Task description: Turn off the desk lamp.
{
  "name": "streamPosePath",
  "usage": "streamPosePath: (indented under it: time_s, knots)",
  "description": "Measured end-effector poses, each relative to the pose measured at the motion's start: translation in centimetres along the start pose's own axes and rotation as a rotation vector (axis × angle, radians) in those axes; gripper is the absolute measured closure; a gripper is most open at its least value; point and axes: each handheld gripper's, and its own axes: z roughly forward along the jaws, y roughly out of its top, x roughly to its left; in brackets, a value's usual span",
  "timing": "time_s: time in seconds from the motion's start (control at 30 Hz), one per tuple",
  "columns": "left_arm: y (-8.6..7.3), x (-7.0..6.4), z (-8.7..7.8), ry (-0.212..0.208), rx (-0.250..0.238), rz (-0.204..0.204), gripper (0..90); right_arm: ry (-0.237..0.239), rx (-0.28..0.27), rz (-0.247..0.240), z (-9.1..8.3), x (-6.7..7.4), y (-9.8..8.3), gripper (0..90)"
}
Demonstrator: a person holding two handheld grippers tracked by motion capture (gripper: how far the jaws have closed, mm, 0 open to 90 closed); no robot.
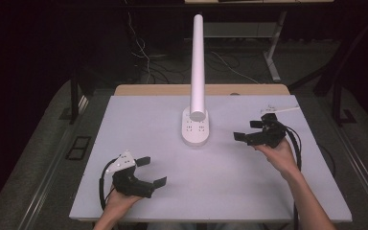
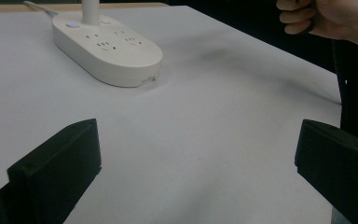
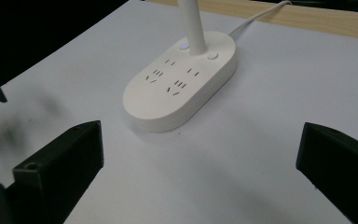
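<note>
The lamp (image 1: pixel 196 125) near the worktop's (image 1: pixel 139 120) far edge looks rigid, smooth and probably bottom-heavy (base doubles as a socket strip), best gripped round its slim stem (image 1: pixel 198 62); both the left gripper (image 1: pixel 149 170) and right gripper (image 1: pixel 247 130) gape wide, empty.

A power strip (image 1: pixel 195 130) sits mid-desk (image 1: pixel 139 120); left hand-held gripper (image 1: pixel 151 171) near-left of it, right hand-held gripper (image 1: pixel 249 130) just right.

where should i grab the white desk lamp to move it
Probably the upright white stem just above the oval base, coming in level from the side: the stem is slim enough for open jaws, while the base looks too wide and flat.
</note>
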Motion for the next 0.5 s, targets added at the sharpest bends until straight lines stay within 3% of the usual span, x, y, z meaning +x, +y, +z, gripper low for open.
streamPosePath:
  time_s: [0.5]
  knots:
    - [0.0, -0.1, 0.0, 0.000, 0.005, 0.011, 0.0, -0.006, -0.020, 0.012, -3.7, 1.7, -4.0, 0.6]
